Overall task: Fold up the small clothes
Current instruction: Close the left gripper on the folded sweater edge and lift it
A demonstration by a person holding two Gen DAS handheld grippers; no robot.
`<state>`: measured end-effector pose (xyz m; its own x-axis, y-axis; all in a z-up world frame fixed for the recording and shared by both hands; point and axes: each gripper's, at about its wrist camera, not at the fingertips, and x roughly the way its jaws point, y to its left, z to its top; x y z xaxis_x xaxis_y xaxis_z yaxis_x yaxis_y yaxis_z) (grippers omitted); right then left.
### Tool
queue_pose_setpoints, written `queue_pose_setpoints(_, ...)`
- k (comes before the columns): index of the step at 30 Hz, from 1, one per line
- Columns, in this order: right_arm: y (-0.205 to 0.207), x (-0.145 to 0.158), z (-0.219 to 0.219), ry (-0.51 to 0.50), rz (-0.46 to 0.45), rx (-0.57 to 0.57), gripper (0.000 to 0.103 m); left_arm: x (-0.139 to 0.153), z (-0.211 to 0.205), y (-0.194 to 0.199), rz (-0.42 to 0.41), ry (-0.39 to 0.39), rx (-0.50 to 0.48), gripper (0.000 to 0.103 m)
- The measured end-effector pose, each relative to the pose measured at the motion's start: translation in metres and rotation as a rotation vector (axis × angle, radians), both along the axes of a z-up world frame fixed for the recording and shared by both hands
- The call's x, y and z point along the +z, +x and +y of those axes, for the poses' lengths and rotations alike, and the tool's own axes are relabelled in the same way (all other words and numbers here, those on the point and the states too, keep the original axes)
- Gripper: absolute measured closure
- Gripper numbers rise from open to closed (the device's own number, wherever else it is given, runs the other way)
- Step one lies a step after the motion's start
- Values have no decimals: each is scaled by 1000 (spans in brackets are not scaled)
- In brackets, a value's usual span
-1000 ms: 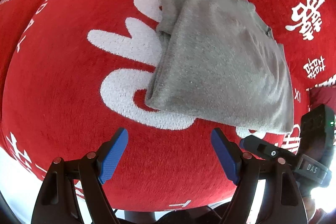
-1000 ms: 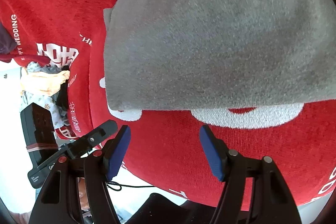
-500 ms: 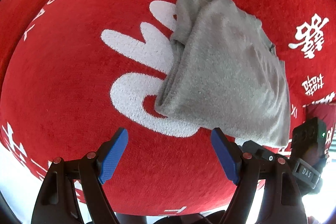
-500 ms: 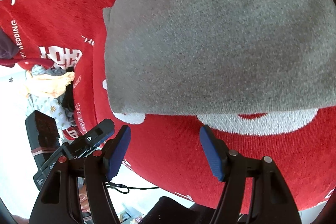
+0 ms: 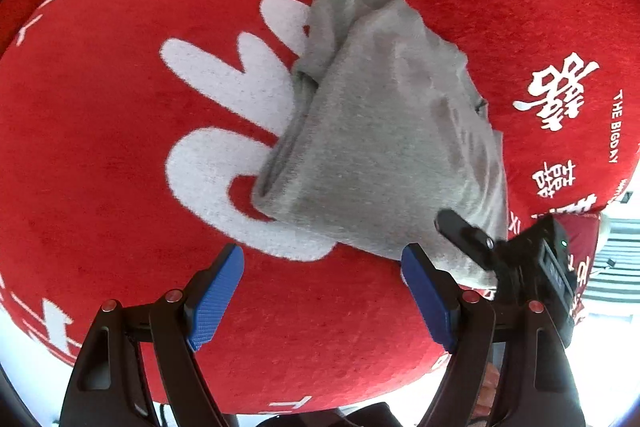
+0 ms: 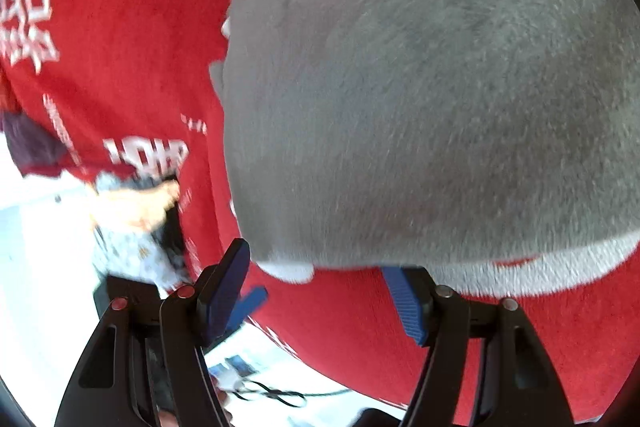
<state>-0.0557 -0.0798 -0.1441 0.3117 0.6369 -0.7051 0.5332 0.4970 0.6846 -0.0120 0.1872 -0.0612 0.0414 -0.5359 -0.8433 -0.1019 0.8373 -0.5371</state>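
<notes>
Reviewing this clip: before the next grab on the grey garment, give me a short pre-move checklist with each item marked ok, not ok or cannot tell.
1. Left gripper open with nothing between its pads: ok.
2. Right gripper open, not pinching cloth: ok; the garment's near edge lies just ahead of its pads.
3. Grey garment lies on the red cloth, already folded over: ok.
4. Fold is tidy: not ok; a bunched part sticks out at the far end.
5. Right wrist view sharp enough to aim: not ok, blurred.
6. Pile of other clothes clear of the garment: ok.
</notes>
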Motion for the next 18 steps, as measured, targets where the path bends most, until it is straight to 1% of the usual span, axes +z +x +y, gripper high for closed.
queue_pose_setpoints(1, 1, -1, -1, 9, 2, -14, 32, -1, -2, 0, 2, -9, 1, 21)
queue_pose_setpoints(2, 4, -3, -1, 18, 6, -27, 38, -2, -4, 0, 4, -22, 5, 21)
queue_pose_setpoints(3, 6, -4, -1, 18, 15, -31, 51, -4, -7, 0, 7, -34, 11, 21)
queue_pose_setpoints(4, 9, -6, -2, 16, 23, -34, 61, -5, -9, 0, 13, -52, 22, 21)
queue_pose_setpoints(5, 10, -7, -3, 17, 24, -37, 81, -5, -12, 0, 21, -72, 34, 21)
queue_pose_setpoints(6, 12, -5, -4, 27, 11, -44, 92, -6, -14, 0, 27, -92, 46, 21)
queue_pose_setpoints(10, 20, 16, -9, 56, -75, -33, 93, -7, -28, 3, 33, -171, 95, 21)
queue_pose_setpoints(13, 26, 26, -11, 67, -104, -6, 93, -11, -37, 9, 33, -220, 152, 21)
queue_pose_setpoints(15, 26, 27, -12, 62, -104, 13, 93, -13, -40, 15, 23, -229, 197, 21)
queue_pose_setpoints(18, 24, 23, -10, 60, -83, 43, 94, -16, -45, 29, 1, -206, 238, 21)
